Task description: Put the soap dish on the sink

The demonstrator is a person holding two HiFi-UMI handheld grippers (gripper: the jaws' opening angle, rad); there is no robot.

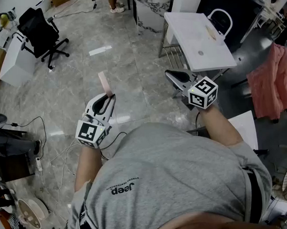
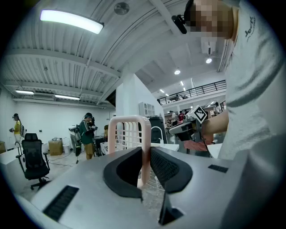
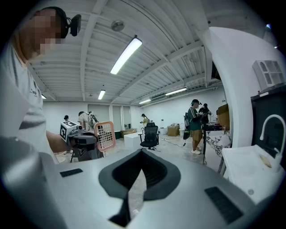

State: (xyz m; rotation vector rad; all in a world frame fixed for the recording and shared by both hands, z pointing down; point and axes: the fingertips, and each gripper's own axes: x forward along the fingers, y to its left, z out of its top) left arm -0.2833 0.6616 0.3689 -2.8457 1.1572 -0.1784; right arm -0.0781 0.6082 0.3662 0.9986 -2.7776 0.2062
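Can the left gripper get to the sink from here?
Probably yes. The left gripper grips the soap dish; the sink stands ahead to its right, top mostly bare. Only the right gripper hangs roughly between them.

My right gripper (image 3: 143,151): jaws together, nothing between. Sink (image 3: 250,172) at right edge; pink soap dish (image 3: 105,135) in left gripper (image 3: 94,139) at left.

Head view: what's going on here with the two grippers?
A person holds a gripper in each hand. The left gripper is clamped on a pink soap dish, held upright. The right gripper is shut and empty. The white sink stands ahead on the right, with the dish not yet on it.
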